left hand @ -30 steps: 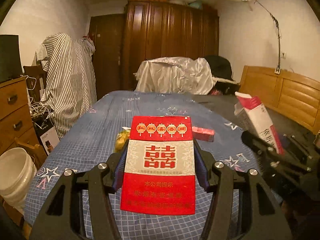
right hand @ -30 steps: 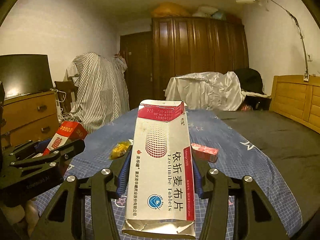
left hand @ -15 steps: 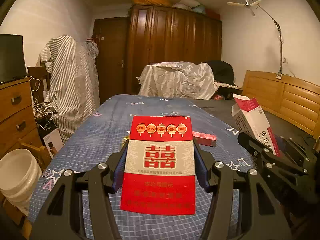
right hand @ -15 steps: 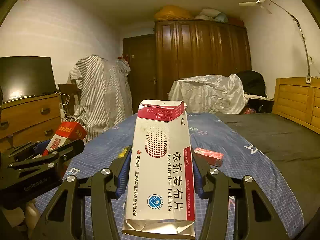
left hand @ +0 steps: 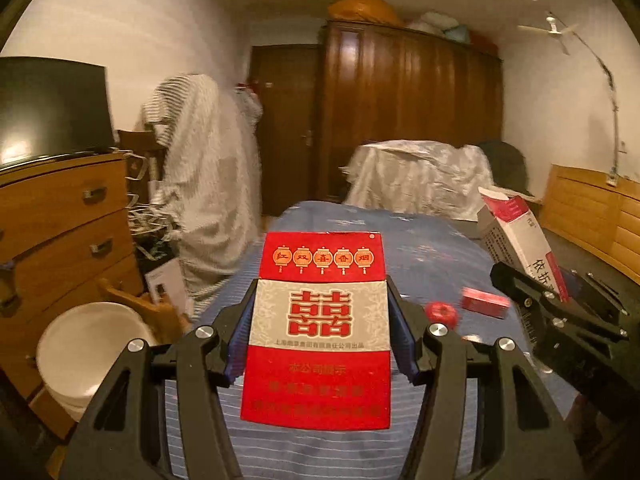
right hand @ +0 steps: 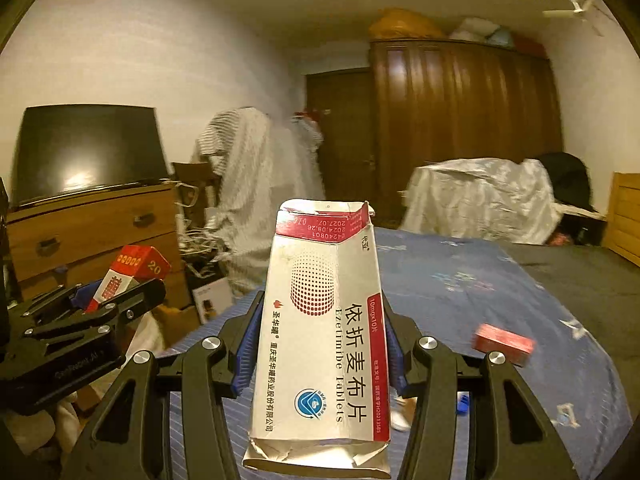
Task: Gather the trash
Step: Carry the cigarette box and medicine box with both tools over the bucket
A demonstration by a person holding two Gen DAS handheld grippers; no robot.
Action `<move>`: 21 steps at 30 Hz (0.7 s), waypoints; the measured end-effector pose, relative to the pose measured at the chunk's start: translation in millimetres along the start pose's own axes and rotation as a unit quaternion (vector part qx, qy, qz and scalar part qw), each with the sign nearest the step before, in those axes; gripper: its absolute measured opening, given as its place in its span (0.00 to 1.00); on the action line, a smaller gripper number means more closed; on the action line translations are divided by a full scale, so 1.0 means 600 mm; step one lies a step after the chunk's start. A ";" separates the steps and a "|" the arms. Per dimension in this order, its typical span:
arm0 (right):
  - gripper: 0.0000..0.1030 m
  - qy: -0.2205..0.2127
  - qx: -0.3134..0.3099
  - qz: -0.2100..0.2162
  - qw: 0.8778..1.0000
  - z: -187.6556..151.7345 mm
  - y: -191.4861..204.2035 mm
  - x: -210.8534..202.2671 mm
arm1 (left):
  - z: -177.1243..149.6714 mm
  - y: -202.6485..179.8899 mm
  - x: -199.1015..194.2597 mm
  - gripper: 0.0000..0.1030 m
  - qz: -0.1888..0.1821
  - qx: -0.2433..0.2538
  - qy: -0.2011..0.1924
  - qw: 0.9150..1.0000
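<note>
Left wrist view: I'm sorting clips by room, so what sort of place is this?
Most likely a bedroom: a bed with blue bedding, a tall wooden wardrobe, and a chest of drawers.

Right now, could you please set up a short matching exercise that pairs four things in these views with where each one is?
Things:
1. red cigarette pack
2. white tablet box
3. small red box
4. white bucket

Places:
A. lying on the blue bedspread
B. on the floor beside the wooden dresser
C. clamped in the left hand-held gripper
D. clamped in the right hand-held gripper

Pairs: 1-C, 2-D, 3-A, 4-B
</note>
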State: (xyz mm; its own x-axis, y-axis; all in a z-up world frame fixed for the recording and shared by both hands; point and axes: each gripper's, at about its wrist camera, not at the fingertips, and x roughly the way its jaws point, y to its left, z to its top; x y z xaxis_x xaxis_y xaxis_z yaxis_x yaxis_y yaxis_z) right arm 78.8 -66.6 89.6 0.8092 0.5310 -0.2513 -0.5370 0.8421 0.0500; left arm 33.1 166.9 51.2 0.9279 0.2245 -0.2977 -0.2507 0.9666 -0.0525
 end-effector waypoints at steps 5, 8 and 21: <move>0.51 0.007 -0.015 0.045 0.999 0.036 0.090 0.062 | 0.015 0.080 -0.004 0.53 0.046 -0.010 -0.003 0.999; 0.51 0.015 -0.027 0.075 0.997 0.053 0.154 0.100 | 0.020 0.137 -0.006 0.53 0.076 -0.019 0.000 0.997; 0.51 0.075 -0.075 0.176 0.979 0.099 0.437 0.261 | 0.034 0.322 -0.007 0.53 0.166 -0.053 0.027 0.984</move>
State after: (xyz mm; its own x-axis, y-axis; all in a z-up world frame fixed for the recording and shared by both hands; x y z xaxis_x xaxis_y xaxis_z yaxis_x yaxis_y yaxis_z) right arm 78.4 243.0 120.7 0.5298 0.7565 -0.3835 -0.8141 0.5803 0.0200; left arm -13.5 355.4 61.7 0.7744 0.5169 -0.3648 -0.5684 0.8217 -0.0422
